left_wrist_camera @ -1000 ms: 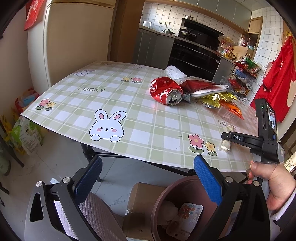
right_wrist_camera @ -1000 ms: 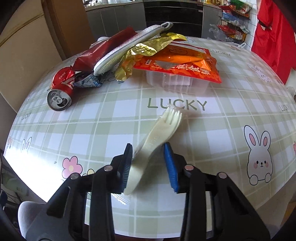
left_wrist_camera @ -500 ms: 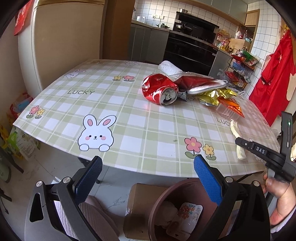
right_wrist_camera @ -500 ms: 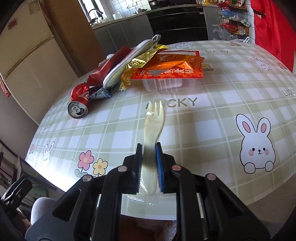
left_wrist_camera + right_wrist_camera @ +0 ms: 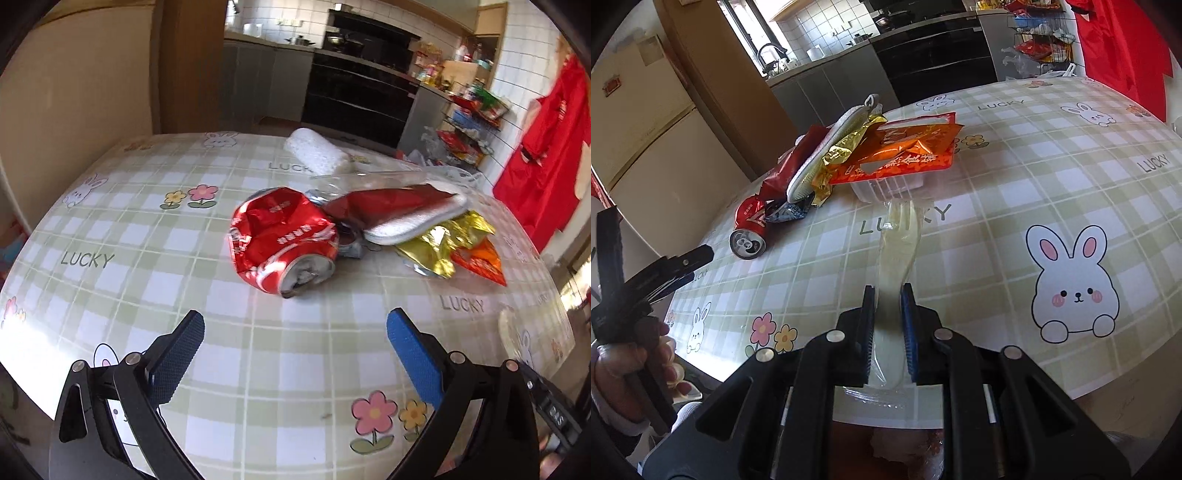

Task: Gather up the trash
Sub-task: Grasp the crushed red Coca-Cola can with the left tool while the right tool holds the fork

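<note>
- Facing the left hand-held gripper (image 5: pixel 295 343) in the left wrist view, a crushed red can (image 5: pixel 282 240) lies on its side on the checked surface (image 5: pixel 110 258), ahead of the fingertips and apart from them.
- Its long axis runs from far-left to near-right, with the open top turned toward the camera.
- Behind and to the right of the can lie a red wrapper (image 5: pixel 384 201), a white pad (image 5: pixel 417 221), a gold wrapper (image 5: pixel 439 245) and an orange packet (image 5: pixel 480 262), heaped together.
- This hand-held gripper is spread wide, its blue pads (image 5: pixel 413 354) holding nothing.
- Seen from the right wrist view, the right hand-held gripper (image 5: pixel 889 321) is pinched on the handle of a pale plastic fork (image 5: pixel 899 240).
- That fork points straight away along the fingers, tines toward a clear tray (image 5: pixel 890 186) under the orange packet.
</note>
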Motion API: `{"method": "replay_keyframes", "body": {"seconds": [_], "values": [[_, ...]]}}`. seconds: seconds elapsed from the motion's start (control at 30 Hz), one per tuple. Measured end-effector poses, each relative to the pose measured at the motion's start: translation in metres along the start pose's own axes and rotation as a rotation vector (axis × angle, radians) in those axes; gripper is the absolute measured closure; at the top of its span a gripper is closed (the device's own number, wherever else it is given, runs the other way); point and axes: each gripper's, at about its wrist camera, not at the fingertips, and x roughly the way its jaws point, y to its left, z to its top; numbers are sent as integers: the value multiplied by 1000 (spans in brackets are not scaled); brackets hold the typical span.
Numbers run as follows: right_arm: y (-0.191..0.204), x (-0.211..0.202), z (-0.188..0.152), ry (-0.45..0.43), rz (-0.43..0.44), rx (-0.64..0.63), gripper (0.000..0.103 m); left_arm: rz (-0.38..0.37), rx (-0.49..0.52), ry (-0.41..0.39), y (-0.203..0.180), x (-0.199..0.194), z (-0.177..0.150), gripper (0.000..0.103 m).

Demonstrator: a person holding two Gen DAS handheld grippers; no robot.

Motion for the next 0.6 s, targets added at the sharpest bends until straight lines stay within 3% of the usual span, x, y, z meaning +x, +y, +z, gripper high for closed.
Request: {"method": "replay_keyframes", "body": {"seconds": [0.23,0.43,0.6], "values": [[-3,4,-1,5,12,6,85,-55,-218,63,10,39,23,6],[-5,8,1,6,20,10,85,-3,-221,61,5,56,29,6],[-6,12,1,14,19,14,85,31,-286,105,11,74,33,6]]}}
